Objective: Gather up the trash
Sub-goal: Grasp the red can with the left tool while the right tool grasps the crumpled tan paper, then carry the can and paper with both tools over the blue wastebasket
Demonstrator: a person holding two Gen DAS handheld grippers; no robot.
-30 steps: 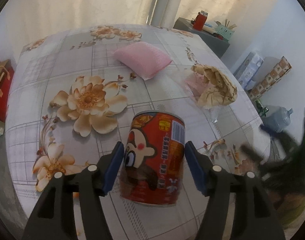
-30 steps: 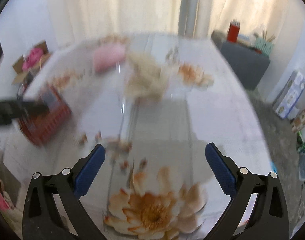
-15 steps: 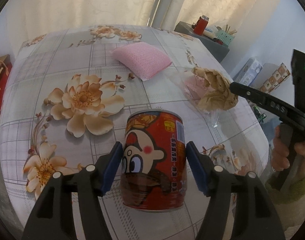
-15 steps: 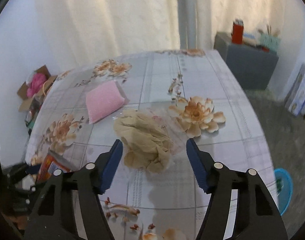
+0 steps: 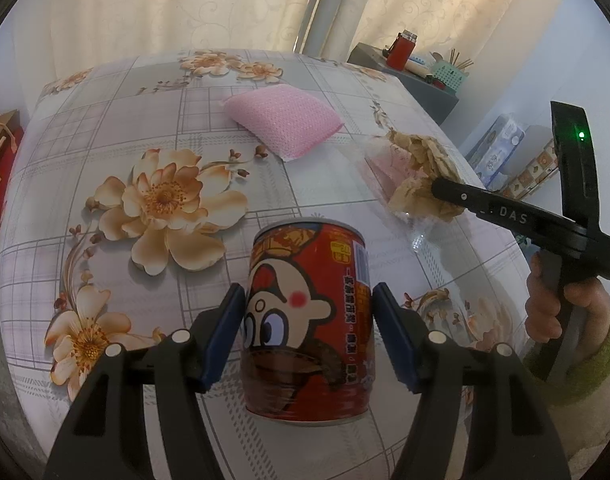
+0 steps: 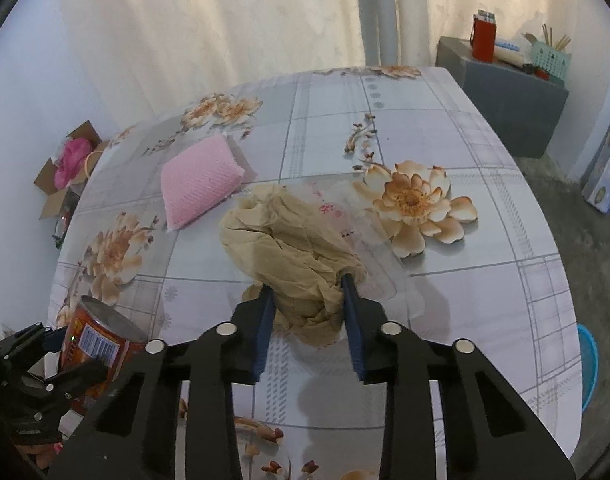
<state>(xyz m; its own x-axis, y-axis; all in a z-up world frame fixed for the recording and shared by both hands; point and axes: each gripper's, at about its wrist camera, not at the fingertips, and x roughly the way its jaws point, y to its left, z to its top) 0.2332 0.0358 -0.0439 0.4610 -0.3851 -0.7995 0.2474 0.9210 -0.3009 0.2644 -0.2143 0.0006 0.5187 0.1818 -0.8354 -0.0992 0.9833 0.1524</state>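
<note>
A red can [image 5: 309, 320] with a cartoon face stands upright between the blue pads of my left gripper [image 5: 307, 320], which is shut on it near the table's front edge. The same can [image 6: 101, 340] shows at the lower left of the right wrist view. A crumpled beige paper wad [image 6: 289, 248] lies on a clear plastic wrapper [image 6: 345, 216] mid-table. My right gripper [image 6: 307, 300] is closing on the wad's near end, with both pads pressing into it. In the left wrist view the right gripper [image 5: 437, 186] reaches into the wad [image 5: 421, 168], held by a hand [image 5: 545, 312].
A pink sponge [image 6: 201, 180] lies behind the wad on the flowered tablecloth [image 6: 445, 140]. A grey cabinet [image 6: 505, 100] with a red flask stands at the back right. A cardboard box [image 6: 65, 176] sits left of the table, a blue bin [image 6: 587, 364] at the right.
My right gripper swung in over the table to the beige wad and its jaws narrowed from wide apart onto it. The left gripper kept still with the can.
</note>
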